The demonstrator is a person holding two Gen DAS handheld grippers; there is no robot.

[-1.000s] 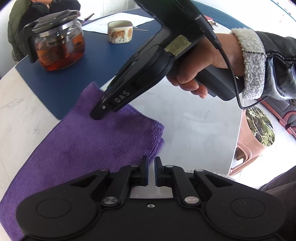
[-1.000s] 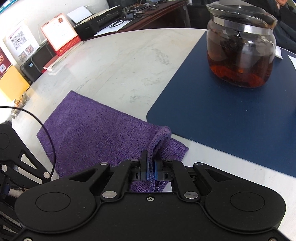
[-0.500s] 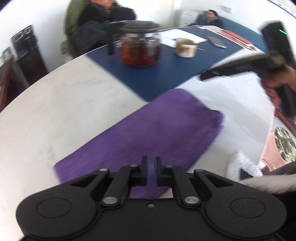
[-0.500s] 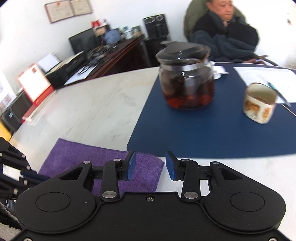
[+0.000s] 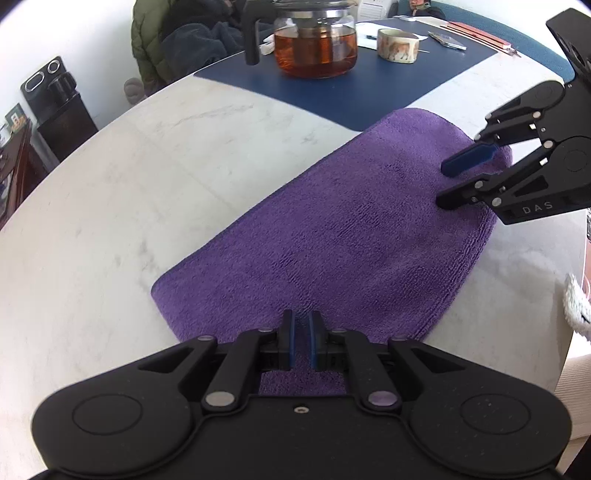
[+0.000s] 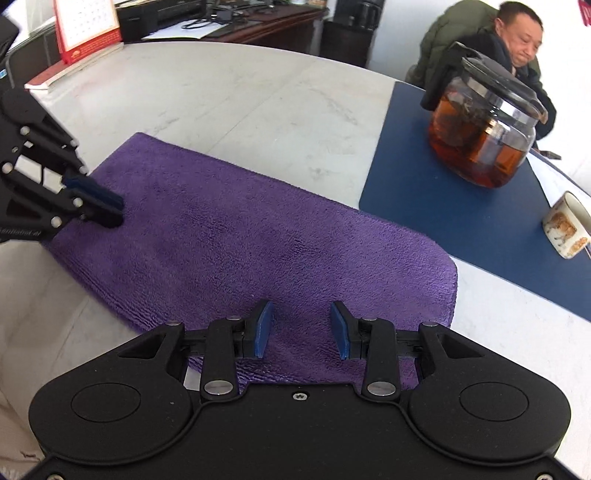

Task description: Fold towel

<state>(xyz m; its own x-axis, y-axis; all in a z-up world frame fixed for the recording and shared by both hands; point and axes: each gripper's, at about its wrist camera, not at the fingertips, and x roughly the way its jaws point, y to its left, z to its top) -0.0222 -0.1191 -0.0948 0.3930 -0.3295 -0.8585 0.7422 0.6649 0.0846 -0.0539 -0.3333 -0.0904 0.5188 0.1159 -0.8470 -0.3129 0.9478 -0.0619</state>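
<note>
A purple towel (image 5: 332,229) (image 6: 240,236) lies flat on the white marble table (image 5: 110,221), folded into a long strip. My left gripper (image 5: 302,325) hovers over one short end with its jaws shut and nothing held; the right wrist view shows it (image 6: 110,210) at the towel's left end, tips down at the cloth. Over the opposite end my right gripper (image 6: 301,314) stands open, with only towel beneath the blue pads. The left wrist view shows this gripper (image 5: 448,184) from the side, fingers parted just above the cloth.
A blue mat (image 5: 351,92) (image 6: 443,199) borders the towel's far side. It carries a glass teapot (image 5: 314,48) (image 6: 480,144) of tea and a small cup (image 5: 398,46) (image 6: 565,229). A person (image 6: 480,48) sits behind. A red calendar (image 6: 88,29) stands far left.
My right gripper has let go of the towel corner it was pinching and opened. Both grippers have drawn apart to opposite ends of the towel, which now lies flat.
</note>
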